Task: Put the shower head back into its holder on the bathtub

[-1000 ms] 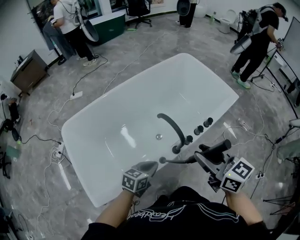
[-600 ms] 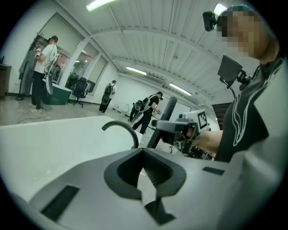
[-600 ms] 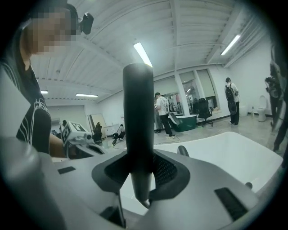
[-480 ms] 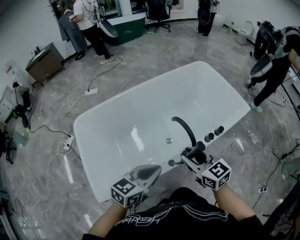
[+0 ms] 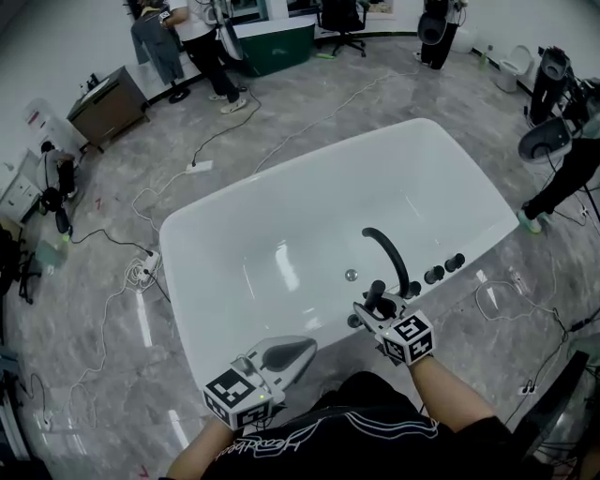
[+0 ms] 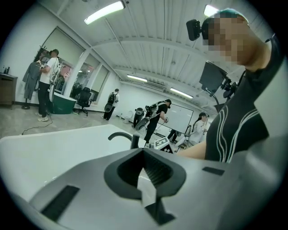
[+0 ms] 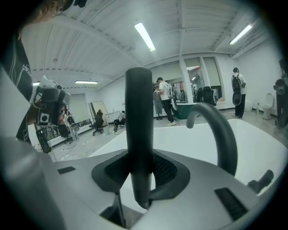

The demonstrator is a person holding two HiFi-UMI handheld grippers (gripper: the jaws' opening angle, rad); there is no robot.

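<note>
The white bathtub [image 5: 180, 286] lies below me, with a black curved faucet [image 5: 386, 253] and black knobs [image 5: 435, 275] on its near rim. My right gripper [image 5: 373, 306] is shut on the black shower head [image 5: 377, 296], which stands upright just left of the faucet's foot. In the right gripper view the shower head [image 7: 138, 134] is a dark rod clamped between the jaws, with the faucet [image 7: 217, 130] behind it. The holder is hidden under the gripper. My left gripper [image 5: 306, 350] hovers over the near rim, shut and empty, and the left gripper view shows its pads [image 6: 153, 168] pressed together.
Cables and a power strip [image 5: 142, 270] lie on the grey floor left of the tub. A cabinet [image 5: 108, 105] stands at the far left. People stand at the back [image 5: 202, 37] and at the right edge [image 5: 562, 178]. An office chair [image 5: 342, 14] is behind the tub.
My right gripper has come down and in toward the faucet's foot, and the shower head has turned from slanted to upright. My left gripper has drawn back and up, away from the tub.
</note>
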